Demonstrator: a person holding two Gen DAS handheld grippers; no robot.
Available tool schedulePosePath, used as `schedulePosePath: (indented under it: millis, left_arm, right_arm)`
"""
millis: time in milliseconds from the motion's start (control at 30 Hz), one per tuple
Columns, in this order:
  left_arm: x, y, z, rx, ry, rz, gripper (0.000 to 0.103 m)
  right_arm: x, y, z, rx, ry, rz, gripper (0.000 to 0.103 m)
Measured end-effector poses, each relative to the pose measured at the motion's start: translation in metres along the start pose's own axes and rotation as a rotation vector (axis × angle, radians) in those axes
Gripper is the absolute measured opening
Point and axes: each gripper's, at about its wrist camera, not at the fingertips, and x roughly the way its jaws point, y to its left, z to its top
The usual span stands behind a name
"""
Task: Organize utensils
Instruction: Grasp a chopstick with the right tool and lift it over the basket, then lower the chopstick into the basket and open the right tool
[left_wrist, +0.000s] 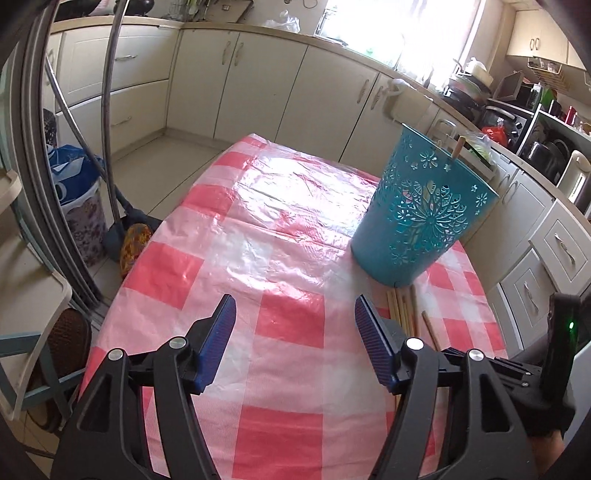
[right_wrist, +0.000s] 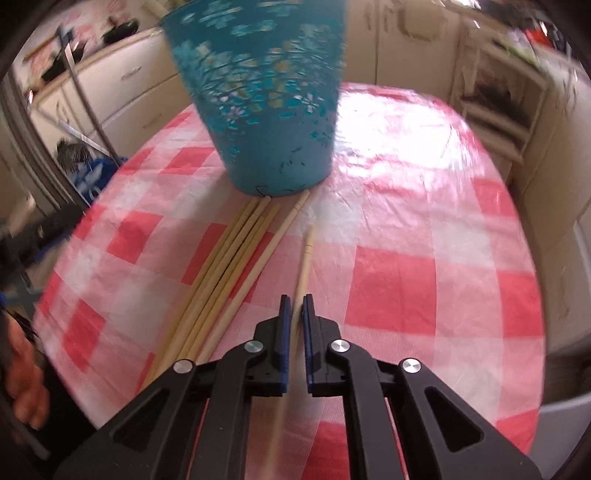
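Observation:
A teal cut-out bucket (left_wrist: 421, 214) stands on the pink checked tablecloth (left_wrist: 258, 229), with one wooden stick end poking over its rim (left_wrist: 457, 147). Several bamboo chopsticks (left_wrist: 402, 310) lie in front of it. My left gripper (left_wrist: 295, 314) is open and empty, low over the cloth, left of the chopsticks. In the right wrist view the bucket (right_wrist: 258, 103) is just ahead, a bundle of chopsticks (right_wrist: 229, 266) lies to the left, and my right gripper (right_wrist: 296, 306) is shut on a single chopstick (right_wrist: 306, 258) that points toward the bucket.
Cream kitchen cabinets (left_wrist: 258, 85) run around the table. A lined bin with a blue bag (left_wrist: 77, 206) and mop handles (left_wrist: 107, 122) stand on the floor at left. Shelves with appliances (left_wrist: 554, 147) are at right. The table edge (right_wrist: 532, 258) curves close on the right.

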Motion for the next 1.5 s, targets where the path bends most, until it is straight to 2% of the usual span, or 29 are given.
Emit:
schedulePosePath:
  millis: [133, 267, 367, 433, 533, 667, 833, 967, 1100, 1200, 1367, 1433, 1500]
  left_arm:
    - [-0.001, 0.006, -0.002, -0.023, 0.011, -0.01, 0.066]
    - [0.001, 0.012, -0.009, -0.044, 0.034, -0.015, 0.066]
    - [0.002, 0.012, -0.012, -0.048, 0.045, -0.022, 0.066]
    - [0.001, 0.01, -0.013, -0.047, 0.045, -0.028, 0.066]
    - [-0.002, 0.005, -0.013, -0.046, 0.045, -0.039, 0.066]
    - [-0.005, 0.001, -0.014, -0.041, 0.049, -0.049, 0.067]
    - [-0.002, 0.001, -0.018, -0.044, 0.064, -0.053, 0.067]
    - [0.0, 0.005, -0.019, -0.052, 0.071, -0.053, 0.068]
    - [0.001, 0.006, -0.019, -0.058, 0.073, -0.053, 0.068]
    - [0.003, 0.005, -0.019, -0.058, 0.078, -0.056, 0.068]
    - [0.002, 0.002, -0.019, -0.057, 0.078, -0.06, 0.068]
    - [0.0, 0.001, -0.019, -0.055, 0.074, -0.057, 0.068]
    - [-0.003, 0.001, -0.019, -0.055, 0.069, -0.049, 0.07]
  right_arm:
    - [-0.018, -0.034, -0.008, 0.234, -0.003, 0.232, 0.006]
    - [-0.055, -0.045, -0.001, 0.351, -0.104, 0.455, 0.006]
    - [-0.086, -0.038, 0.023, 0.346, -0.203, 0.533, 0.006]
    - [-0.105, -0.03, 0.045, 0.318, -0.276, 0.55, 0.006]
    - [-0.125, -0.009, 0.088, 0.26, -0.393, 0.518, 0.006]
    - [-0.138, 0.012, 0.138, 0.188, -0.565, 0.424, 0.006]
    - [-0.121, 0.028, 0.182, 0.144, -0.725, 0.237, 0.006]
    - [-0.089, 0.032, 0.191, 0.118, -0.74, 0.119, 0.006]
    - [-0.068, 0.031, 0.188, 0.089, -0.726, 0.065, 0.006]
    - [-0.059, 0.034, 0.181, 0.052, -0.716, 0.044, 0.006]
    - [-0.06, 0.031, 0.167, 0.018, -0.674, 0.067, 0.006]
    - [-0.069, 0.035, 0.154, -0.006, -0.665, 0.08, 0.012]
    - [-0.082, 0.035, 0.135, -0.017, -0.669, 0.093, 0.028]
